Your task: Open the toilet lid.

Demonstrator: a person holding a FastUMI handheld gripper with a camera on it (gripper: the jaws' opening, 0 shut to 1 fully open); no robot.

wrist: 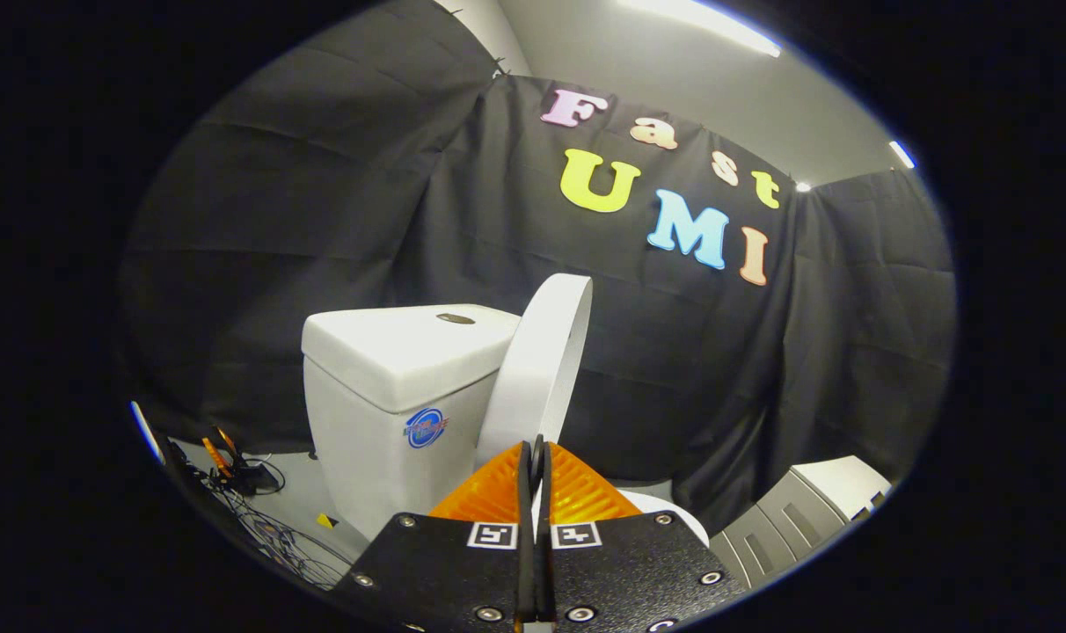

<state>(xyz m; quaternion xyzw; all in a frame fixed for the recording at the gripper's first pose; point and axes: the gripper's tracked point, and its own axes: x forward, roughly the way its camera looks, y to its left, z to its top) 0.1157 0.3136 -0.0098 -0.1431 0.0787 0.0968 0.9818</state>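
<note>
A white toilet stands just ahead of me. Its lid (546, 360) is raised, standing nearly upright and leaning back against the cistern (392, 387), which has a flush button on top and a round blue sticker on its side. A bit of the white seat or bowl rim (674, 514) shows past the right finger. My gripper (536, 450) sits right in front of the lid's lower edge with its two fingers pressed together. Nothing is held between them, and the tips lie at or very near the lid's base.
Black cloth walls close in the booth behind and beside the toilet. Cables and small tools (243, 479) lie on the floor left of the cistern. A grey and white cabinet-like unit (814, 505) stands low at the right.
</note>
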